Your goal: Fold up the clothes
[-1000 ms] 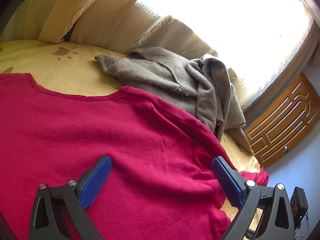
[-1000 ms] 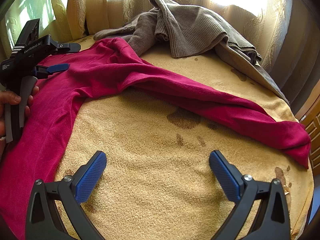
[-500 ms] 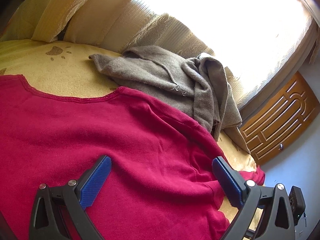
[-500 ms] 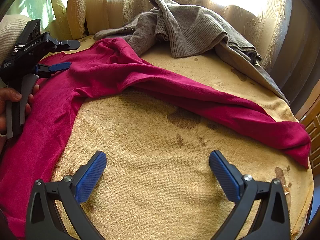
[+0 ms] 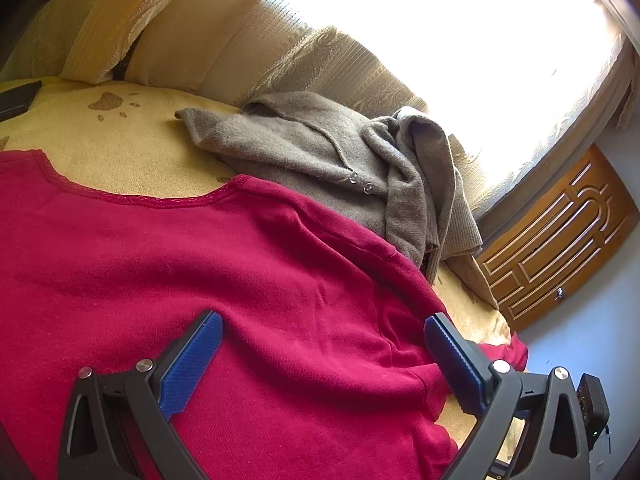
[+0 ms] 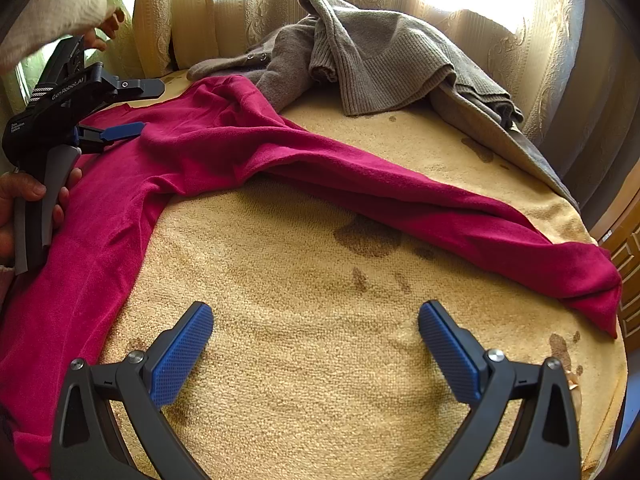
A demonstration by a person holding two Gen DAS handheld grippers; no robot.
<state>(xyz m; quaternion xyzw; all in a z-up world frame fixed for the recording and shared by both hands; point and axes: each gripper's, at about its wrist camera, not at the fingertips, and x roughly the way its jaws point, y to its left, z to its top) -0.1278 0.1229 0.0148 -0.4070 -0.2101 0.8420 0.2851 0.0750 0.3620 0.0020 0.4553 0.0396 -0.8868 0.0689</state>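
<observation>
A crimson long-sleeved top (image 5: 208,280) lies spread on a yellow blanket (image 6: 320,360), its lace neckline toward the window. One sleeve (image 6: 440,208) stretches to the right across the blanket. My left gripper (image 5: 324,336) hovers open over the top's body, nothing between its blue pads. In the right wrist view that same left gripper (image 6: 132,108) shows at the left edge, held by a hand (image 6: 24,200). My right gripper (image 6: 316,320) stands open above bare blanket, short of the sleeve.
A heap of grey-brown knitwear (image 5: 340,160) (image 6: 380,52) lies behind the top by the curtained window (image 5: 440,40). A dark flat object (image 5: 16,98) sits at the far left. A wooden cabinet (image 5: 560,232) stands beyond the blanket's right edge.
The left gripper has drifted slightly toward me and leftward over the top, and a sleeved arm now shows above it in the right wrist view. The right gripper has stayed put.
</observation>
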